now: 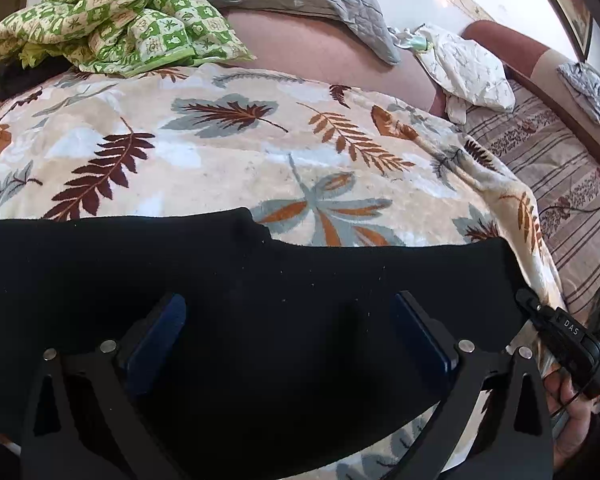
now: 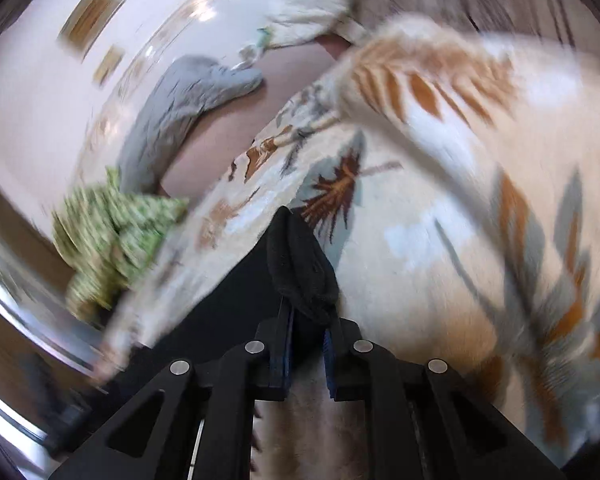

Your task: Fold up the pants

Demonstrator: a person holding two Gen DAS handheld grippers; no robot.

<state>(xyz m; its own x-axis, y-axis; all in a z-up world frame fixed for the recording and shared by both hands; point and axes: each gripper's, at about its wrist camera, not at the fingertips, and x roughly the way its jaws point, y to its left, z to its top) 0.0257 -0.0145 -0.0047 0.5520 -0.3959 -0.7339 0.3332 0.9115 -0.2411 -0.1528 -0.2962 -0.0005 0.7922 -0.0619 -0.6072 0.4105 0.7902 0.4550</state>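
Right tool [image 2: 306,340] grasps the black pants [image 2: 300,264]; left tool [image 1: 288,332] hangs released above them.

We list the black pants [image 1: 260,300]: cut off by the left wrist picture's left edge, lower part hidden behind the left gripper [image 1: 288,328]. Right wrist picture: smeared by motion, so green patterned cloth [image 2: 112,240] and wall pictures [image 2: 92,16] are unreadable.

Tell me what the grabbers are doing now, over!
Left gripper open above black pants. Right gripper shut on pants edge. Nothing in the way on leaf blanket.
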